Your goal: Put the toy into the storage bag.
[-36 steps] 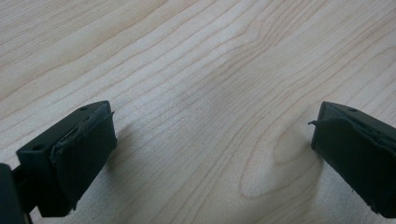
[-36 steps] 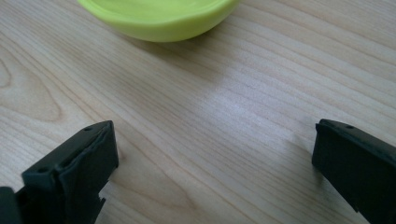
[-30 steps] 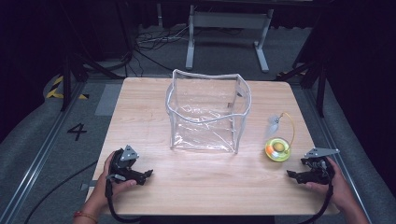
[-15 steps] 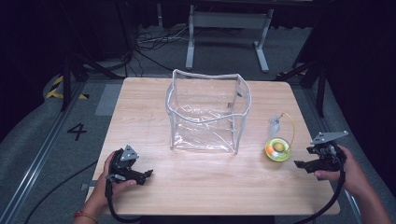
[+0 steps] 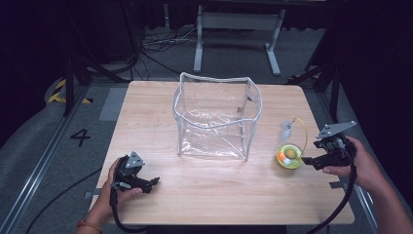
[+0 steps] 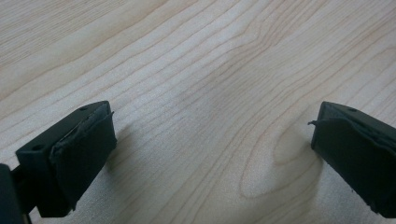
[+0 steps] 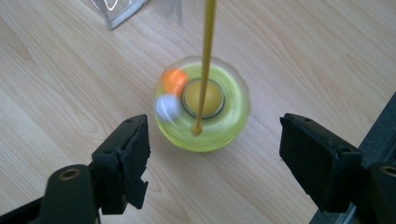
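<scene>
A clear plastic bag (image 5: 216,117) with a white rim stands open mid-table. To its right lies a round yellow-green toy (image 5: 290,157) with an orange and a white ball inside and a thin yellow wand (image 5: 303,130) rising from its centre. My right gripper (image 5: 306,160) is open just right of the toy. In the right gripper view the toy (image 7: 202,108) lies just ahead of the wide-apart jaws, and the wand (image 7: 206,51) runs up out of the frame. My left gripper (image 5: 153,183) rests open on the table's front left, over bare wood (image 6: 210,93).
The wooden table (image 5: 146,117) has its right edge close to my right gripper. A small grey feathery piece (image 5: 286,127) lies at the wand's far end. Around the table is dark floor with cables, a metal stand (image 5: 236,29) behind, and a "4" mark (image 5: 80,137) at left.
My right gripper has moved from the table's front right corner forward and left, up to the yellow-green toy. The left gripper has stayed put.
</scene>
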`<state>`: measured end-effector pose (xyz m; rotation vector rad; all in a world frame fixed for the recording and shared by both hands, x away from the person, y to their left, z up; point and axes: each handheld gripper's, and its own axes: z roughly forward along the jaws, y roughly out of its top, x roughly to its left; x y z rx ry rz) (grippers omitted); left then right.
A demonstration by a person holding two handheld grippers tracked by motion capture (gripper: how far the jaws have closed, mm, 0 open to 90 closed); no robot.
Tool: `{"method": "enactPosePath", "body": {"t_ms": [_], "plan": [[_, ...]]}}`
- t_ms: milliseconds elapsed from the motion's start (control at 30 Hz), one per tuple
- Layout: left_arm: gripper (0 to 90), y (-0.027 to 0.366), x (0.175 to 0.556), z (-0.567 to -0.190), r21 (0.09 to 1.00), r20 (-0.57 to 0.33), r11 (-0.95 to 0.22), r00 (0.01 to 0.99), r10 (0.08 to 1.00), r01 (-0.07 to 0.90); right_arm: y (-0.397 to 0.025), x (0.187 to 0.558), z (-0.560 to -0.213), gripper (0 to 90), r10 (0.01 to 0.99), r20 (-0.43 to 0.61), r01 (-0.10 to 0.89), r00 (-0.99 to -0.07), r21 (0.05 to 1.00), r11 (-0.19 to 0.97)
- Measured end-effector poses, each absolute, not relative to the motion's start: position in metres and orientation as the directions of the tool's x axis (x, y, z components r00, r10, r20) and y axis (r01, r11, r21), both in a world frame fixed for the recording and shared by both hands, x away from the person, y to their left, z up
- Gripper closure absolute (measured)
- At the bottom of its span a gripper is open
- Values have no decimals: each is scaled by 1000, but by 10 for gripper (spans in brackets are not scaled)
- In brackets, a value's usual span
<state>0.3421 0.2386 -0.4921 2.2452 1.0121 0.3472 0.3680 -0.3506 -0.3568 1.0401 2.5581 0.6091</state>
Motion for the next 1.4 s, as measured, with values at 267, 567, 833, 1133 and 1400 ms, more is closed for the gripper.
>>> {"method": "enactPosePath", "body": {"t_ms": [267, 567, 833, 1133, 1400], "plan": [[2, 239, 342, -492, 651, -22, -496, 668, 744, 574, -335, 380, -340, 300, 693, -157, 562, -704, 473, 679], [2, 239, 342, -492, 652, -23, -496, 668, 744, 574, -328, 392, -323, 431, 682, -154, 561, -714, 456, 691], [2, 239, 342, -492, 651, -22, -496, 668, 744, 574, -322, 399, -313, 634, 669, -164, 569, -725, 404, 716], [1, 239, 342, -492, 651, -22, -496, 669, 743, 574, -316, 400, -312, 804, 633, -175, 548, -754, 364, 753], [1, 239, 342, -492, 651, -22, -497, 668, 743, 574, -314, 398, -302, 876, 629, -182, 544, -756, 359, 758]]}}
